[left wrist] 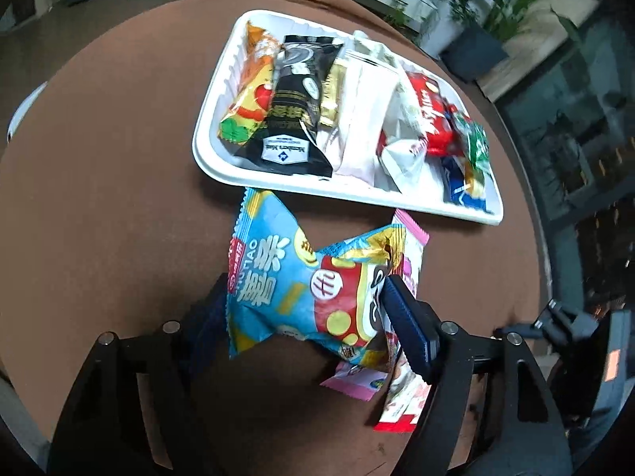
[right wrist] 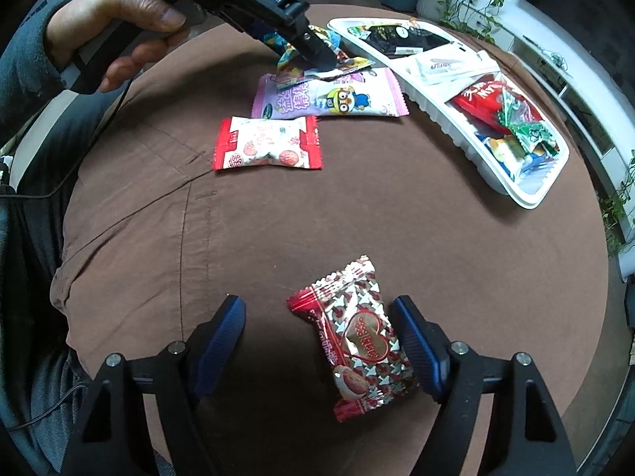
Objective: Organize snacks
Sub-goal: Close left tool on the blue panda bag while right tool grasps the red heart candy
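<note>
My left gripper [left wrist: 305,309] is shut on a blue and red snack bag [left wrist: 301,285] and holds it above the brown table, just short of the white tray [left wrist: 214,158] full of snack packets. The left gripper [right wrist: 317,57] also shows in the right wrist view, above a pink snack packet [right wrist: 329,97]. My right gripper [right wrist: 319,341] is open around a red and silver heart-print snack packet [right wrist: 357,341] that lies on the table between its fingers. A red and white strawberry packet [right wrist: 268,142] lies beside the pink one.
The tray [right wrist: 528,194] sits at the far right in the right wrist view, holding black, white, red and green packets. The round table has a brown cloth [right wrist: 278,218]. Potted plants and a low white shelf stand beyond the table.
</note>
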Available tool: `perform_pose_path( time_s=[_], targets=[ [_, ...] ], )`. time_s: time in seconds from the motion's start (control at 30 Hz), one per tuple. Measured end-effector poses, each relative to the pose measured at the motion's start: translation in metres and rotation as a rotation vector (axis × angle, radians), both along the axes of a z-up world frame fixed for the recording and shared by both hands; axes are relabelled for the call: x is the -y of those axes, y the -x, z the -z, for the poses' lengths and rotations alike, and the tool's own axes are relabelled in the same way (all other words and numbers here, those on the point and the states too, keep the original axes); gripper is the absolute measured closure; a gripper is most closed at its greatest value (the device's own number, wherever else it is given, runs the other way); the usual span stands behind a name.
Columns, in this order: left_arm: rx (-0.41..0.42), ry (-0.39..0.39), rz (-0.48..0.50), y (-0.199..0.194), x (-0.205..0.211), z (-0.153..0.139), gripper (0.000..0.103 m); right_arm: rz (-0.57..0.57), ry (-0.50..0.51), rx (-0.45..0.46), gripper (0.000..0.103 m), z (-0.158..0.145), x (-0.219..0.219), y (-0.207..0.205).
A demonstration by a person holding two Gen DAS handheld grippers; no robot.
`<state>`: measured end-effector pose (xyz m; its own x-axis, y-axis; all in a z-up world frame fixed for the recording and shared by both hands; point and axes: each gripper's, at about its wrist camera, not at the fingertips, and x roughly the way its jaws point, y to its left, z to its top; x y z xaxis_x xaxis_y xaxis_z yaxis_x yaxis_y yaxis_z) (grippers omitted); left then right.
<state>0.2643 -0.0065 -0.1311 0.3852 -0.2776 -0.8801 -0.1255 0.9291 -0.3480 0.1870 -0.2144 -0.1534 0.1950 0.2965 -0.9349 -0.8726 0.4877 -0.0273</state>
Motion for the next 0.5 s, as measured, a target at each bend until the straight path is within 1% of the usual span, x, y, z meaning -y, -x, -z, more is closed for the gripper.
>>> perform_pose_path(
  time_s=[0.1,0.17,0.2,0.3,0.37,0.4,0.47,0.5],
  targets=[
    [0.001,-0.015,0.011,-0.002,0.001,0.0,0.03,-0.003,0.005,-0.033,0.027,0.0,-0.002,-0.004],
    [0.016,-0.012,0.024,-0.002,0.002,0.0,0.036,-0.002,0.011,-0.039,0.03,-0.001,-0.003,-0.006],
    [0.024,0.006,0.035,-0.001,0.002,0.0,0.041,0.003,0.01,-0.041,0.031,-0.001,-0.004,-0.008],
    [0.035,0.015,0.054,-0.002,0.005,-0.001,0.048,0.017,0.002,-0.041,0.041,-0.004,-0.003,-0.012],
    [0.045,0.0,0.069,-0.001,0.008,-0.002,0.049,0.029,-0.004,-0.04,0.051,-0.005,-0.002,-0.014],
    [0.049,-0.01,0.076,0.0,0.009,-0.002,0.05,0.031,-0.004,-0.038,0.053,-0.006,-0.001,-0.015],
    [0.059,-0.022,0.087,0.001,0.012,-0.004,0.053,0.032,-0.004,-0.037,0.064,-0.007,-0.002,-0.016],
    [0.063,-0.027,0.092,0.002,0.013,-0.004,0.055,0.03,-0.005,-0.038,0.066,-0.008,-0.002,-0.013]
  ],
)
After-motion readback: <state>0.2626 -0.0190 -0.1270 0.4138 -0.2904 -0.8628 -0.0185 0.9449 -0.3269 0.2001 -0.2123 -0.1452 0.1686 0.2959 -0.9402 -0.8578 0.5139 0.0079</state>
